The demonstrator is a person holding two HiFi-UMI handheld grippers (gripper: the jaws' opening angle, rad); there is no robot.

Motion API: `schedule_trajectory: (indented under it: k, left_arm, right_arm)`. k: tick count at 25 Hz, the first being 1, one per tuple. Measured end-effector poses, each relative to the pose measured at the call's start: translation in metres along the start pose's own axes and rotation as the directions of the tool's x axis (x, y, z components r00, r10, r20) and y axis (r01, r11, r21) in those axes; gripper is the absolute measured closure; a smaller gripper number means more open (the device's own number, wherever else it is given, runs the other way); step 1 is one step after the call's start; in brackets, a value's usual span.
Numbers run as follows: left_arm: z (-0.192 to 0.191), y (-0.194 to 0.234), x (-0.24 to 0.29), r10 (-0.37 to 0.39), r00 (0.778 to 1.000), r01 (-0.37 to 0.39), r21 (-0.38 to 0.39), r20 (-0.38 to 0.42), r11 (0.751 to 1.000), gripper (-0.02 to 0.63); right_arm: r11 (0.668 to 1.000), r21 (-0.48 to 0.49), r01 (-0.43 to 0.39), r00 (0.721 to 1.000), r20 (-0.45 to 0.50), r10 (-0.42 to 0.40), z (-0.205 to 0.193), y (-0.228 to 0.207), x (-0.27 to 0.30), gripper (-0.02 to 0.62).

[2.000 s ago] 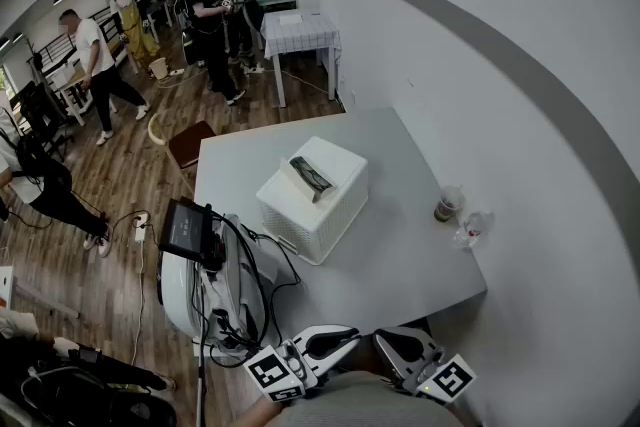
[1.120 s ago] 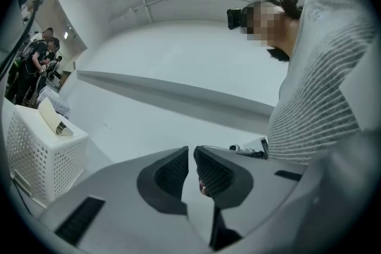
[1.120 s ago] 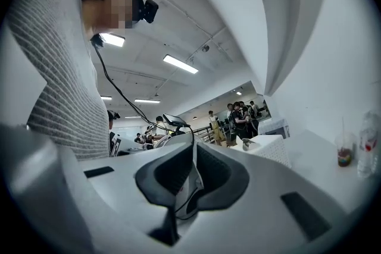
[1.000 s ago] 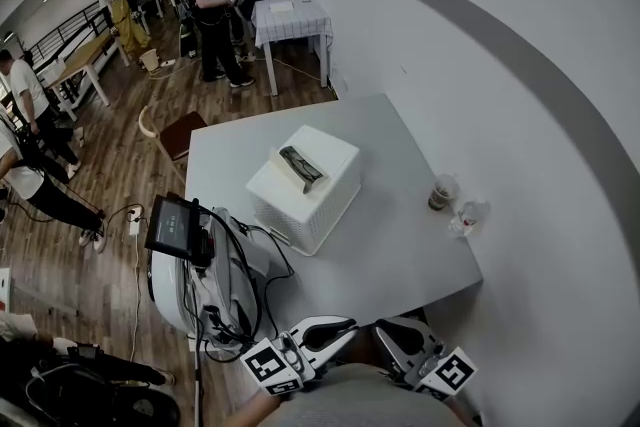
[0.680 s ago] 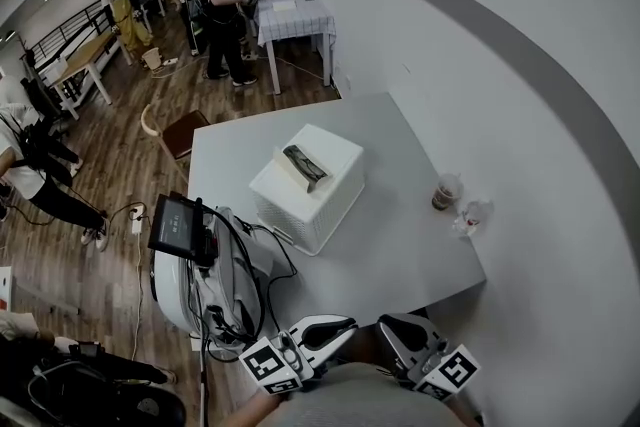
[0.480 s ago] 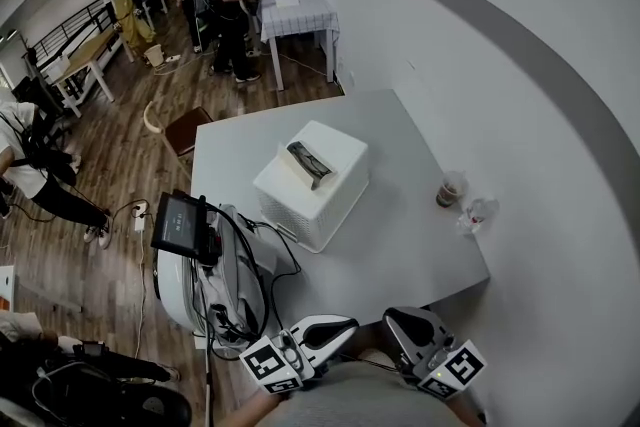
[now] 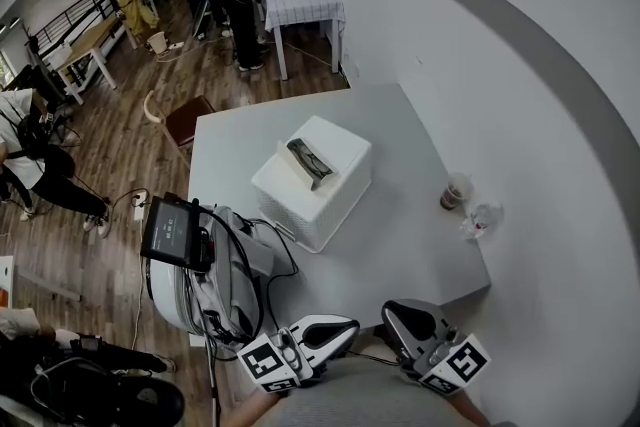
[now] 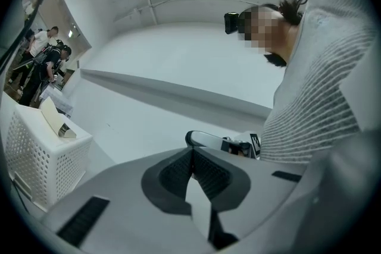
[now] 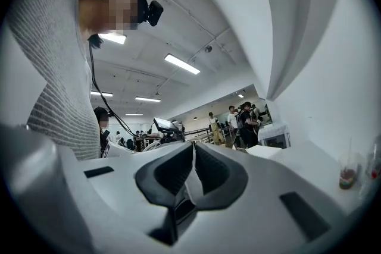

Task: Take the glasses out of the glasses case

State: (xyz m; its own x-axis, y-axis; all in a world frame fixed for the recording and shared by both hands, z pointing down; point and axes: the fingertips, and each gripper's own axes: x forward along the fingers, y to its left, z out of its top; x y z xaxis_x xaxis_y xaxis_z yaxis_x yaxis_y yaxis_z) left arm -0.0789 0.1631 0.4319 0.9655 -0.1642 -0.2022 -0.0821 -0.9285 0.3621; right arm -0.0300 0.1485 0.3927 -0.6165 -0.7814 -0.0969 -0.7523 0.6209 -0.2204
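On your left gripper (image 8: pixel 191 154) the fingers (image 8: pixel 172 174) had just closed together, empty; on your right gripper (image 9: pixel 193 157) they also met. The glasses case (image 7: pixel 311 162) lay atop the white basket (image 7: pixel 335 207) on the table (image 7: pixel 420 250), well apart.

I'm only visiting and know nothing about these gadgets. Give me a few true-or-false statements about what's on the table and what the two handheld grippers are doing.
1. The glasses case lies on top of the white basket. True.
2. The left gripper holds the case. False: its jaws have just closed on nothing, and it is at the table's near edge, away from the case.
3. A cup stands on the table near the wall. True.
4. The right gripper is grasping the cup. False: its jaws stand together and empty, well short of the cup.
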Motion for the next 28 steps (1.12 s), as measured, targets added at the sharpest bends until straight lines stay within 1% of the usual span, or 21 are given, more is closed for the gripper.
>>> schedule_trajectory:
  k: [3,6,9,12,16,21,25,28]
  left_arm:
    - [0.011,0.012,0.017,0.022,0.999,-0.022,0.006,0.026,1.0,0.595]
    - [0.023,0.027,0.038,0.038,0.998,-0.039,0.02,0.04,0.999,0.595]
    - [0.031,0.048,0.054,0.076,0.996,-0.078,0.034,0.054,0.996,0.595]
    - [0.03,0.07,0.063,0.134,0.99,-0.135,0.03,0.051,0.99,0.595]
    - [0.039,0.092,0.074,0.198,0.978,-0.2,0.025,0.072,0.979,0.595]
    - [0.048,0.115,0.083,0.272,0.958,-0.278,0.054,0.095,0.959,0.595]
    - [0.058,0.131,0.088,0.304,0.946,-0.314,0.082,0.117,0.946,0.595]
    - [0.061,0.138,0.087,0.316,0.942,-0.326,0.076,0.116,0.942,0.595]
  right_arm:
    - [0.998,0.005,-0.058,0.998,0.008,0.058,0.018,-0.016,0.015,0.581]
    - [0.994,-0.064,-0.093,0.995,0.016,0.095,0.037,-0.041,0.029,0.581]
    - [0.986,-0.076,-0.151,0.988,0.006,0.152,0.045,-0.057,0.045,0.581]
    - [0.981,-0.064,-0.185,0.983,-0.011,0.185,0.041,-0.078,0.054,0.581]
    - [0.974,-0.04,-0.225,0.974,-0.03,0.224,0.039,-0.101,0.063,0.581]
    - [0.96,-0.024,-0.28,0.959,-0.064,0.278,0.032,-0.125,0.072,0.581]
    - [0.952,-0.007,-0.306,0.95,-0.063,0.305,0.028,-0.141,0.087,0.581]
    - [0.953,0.002,-0.303,0.951,-0.066,0.302,0.023,-0.148,0.098,0.581]
